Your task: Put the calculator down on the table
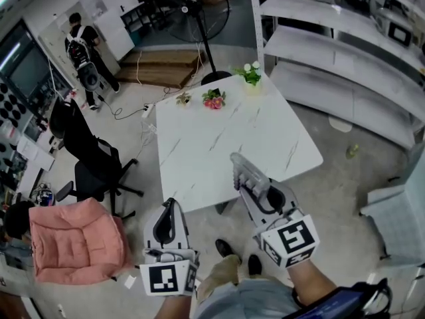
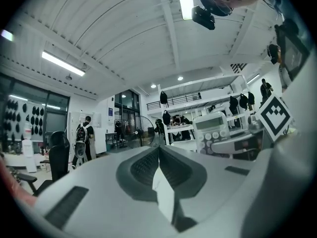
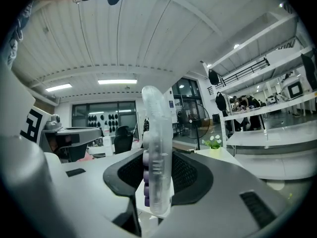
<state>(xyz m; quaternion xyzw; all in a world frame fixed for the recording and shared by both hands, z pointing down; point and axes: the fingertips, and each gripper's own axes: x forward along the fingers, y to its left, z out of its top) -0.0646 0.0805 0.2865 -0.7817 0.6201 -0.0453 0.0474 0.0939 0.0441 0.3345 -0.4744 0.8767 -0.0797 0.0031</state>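
Observation:
A pale calculator [image 1: 243,169] with purple keys is held on edge over the near edge of the white marble table [image 1: 219,145]. My right gripper [image 1: 256,193] is shut on the calculator's lower part. In the right gripper view the calculator [image 3: 157,148] stands upright between the dark pads [image 3: 190,175]. My left gripper [image 1: 169,208] hovers beside it, off the table's near left corner, shut with nothing in it. In the left gripper view its jaws [image 2: 159,155] meet, and the calculator [image 2: 214,129] shows its keys and display at the right.
Potted flowers [image 1: 251,73], a red-flowered plant [image 1: 214,99] and a small plant [image 1: 183,98] stand along the table's far edge. A black office chair [image 1: 93,165] and a pink cushioned seat [image 1: 76,241] are at the left. A fan [image 1: 202,18], white shelves [image 1: 345,65] and a person [image 1: 83,48] are farther off.

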